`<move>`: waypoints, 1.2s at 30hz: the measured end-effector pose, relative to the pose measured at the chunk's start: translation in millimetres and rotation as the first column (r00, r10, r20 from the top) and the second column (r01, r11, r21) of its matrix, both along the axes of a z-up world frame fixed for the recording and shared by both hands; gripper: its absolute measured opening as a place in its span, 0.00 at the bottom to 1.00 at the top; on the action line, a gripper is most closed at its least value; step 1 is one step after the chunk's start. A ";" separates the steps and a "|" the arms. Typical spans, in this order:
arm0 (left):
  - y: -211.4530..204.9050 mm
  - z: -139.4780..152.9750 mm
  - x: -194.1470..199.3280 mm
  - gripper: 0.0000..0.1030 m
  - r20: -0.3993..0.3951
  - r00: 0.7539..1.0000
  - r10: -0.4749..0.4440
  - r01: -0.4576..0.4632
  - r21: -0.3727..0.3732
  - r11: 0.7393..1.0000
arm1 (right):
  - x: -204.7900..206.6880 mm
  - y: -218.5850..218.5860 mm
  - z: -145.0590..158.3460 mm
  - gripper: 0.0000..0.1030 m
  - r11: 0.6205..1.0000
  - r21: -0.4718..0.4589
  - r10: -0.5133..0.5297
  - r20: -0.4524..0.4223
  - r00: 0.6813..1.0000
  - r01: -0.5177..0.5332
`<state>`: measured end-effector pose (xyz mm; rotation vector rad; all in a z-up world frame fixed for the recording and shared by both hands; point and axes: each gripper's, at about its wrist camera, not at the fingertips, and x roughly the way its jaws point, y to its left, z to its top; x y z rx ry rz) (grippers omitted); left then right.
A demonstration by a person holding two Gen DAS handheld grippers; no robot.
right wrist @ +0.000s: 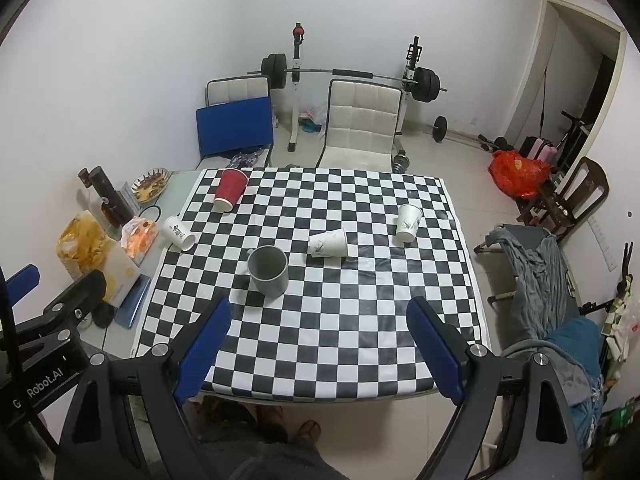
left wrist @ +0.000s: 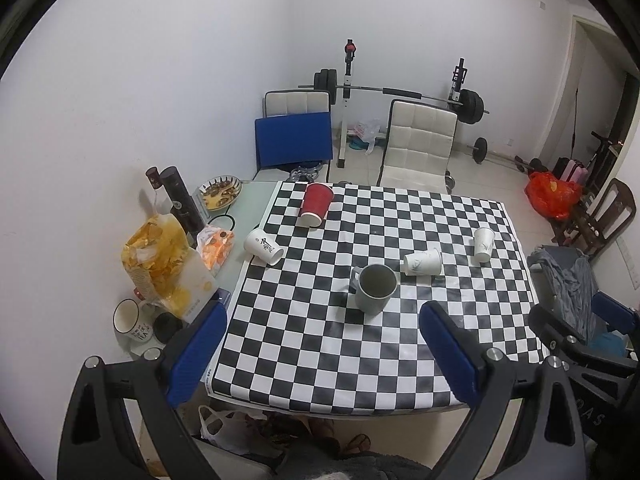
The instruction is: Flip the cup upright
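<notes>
On the checkered tablecloth (left wrist: pixel 320 352) (right wrist: pixel 320 336) a grey mug (left wrist: pixel 374 288) (right wrist: pixel 269 270) stands upright. A white paper cup (left wrist: pixel 422 262) (right wrist: pixel 328 243) lies on its side beside it. Another white cup (left wrist: pixel 483 244) (right wrist: pixel 408 222) stands further right, rim up. A white cup with black print (left wrist: pixel 263 246) (right wrist: pixel 179 233) lies at the cloth's left edge. A red cup (left wrist: pixel 316 204) (right wrist: pixel 230 189) lies at the back left. My left gripper (left wrist: pixel 320 352) and right gripper (right wrist: pixel 320 344) are both open and empty, held above the table's near edge.
Left of the cloth are dark bottles (left wrist: pixel 178 196), a snack bag (left wrist: pixel 160 264), a bowl (left wrist: pixel 219 193) and a white mug (left wrist: pixel 130 320). Chairs (left wrist: pixel 416 144) and a barbell rack (left wrist: pixel 400 92) stand behind the table. A cloth-draped chair (right wrist: pixel 536 272) stands at the right.
</notes>
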<state>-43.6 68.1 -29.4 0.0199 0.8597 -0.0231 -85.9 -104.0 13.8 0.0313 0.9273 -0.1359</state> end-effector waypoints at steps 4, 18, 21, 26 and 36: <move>3.6 1.0 -1.7 0.95 0.000 1.000 0.007 -0.007 -0.002 1.000 | 0.5 -0.9 0.6 0.88 1.000 -0.001 -0.003 -0.001 1.000 0.003; 5.0 1.9 3.2 0.95 0.002 1.000 0.011 -0.011 0.005 1.000 | 2.3 -1.7 2.9 0.88 1.000 0.004 -0.003 0.002 1.000 0.003; 4.9 2.3 3.2 0.95 0.001 1.000 0.009 -0.009 0.005 1.000 | 4.4 -1.3 4.1 0.88 1.000 0.007 -0.007 0.000 1.000 0.007; 4.8 2.5 3.2 0.95 0.001 1.000 0.009 -0.009 0.000 1.000 | 6.8 -0.8 6.1 0.88 1.000 0.009 -0.011 -0.003 1.000 0.011; 5.2 2.9 4.5 0.95 -0.001 1.000 0.006 -0.006 -0.001 1.000 | 8.1 -0.3 6.9 0.88 1.000 0.007 -0.016 -0.003 1.000 0.017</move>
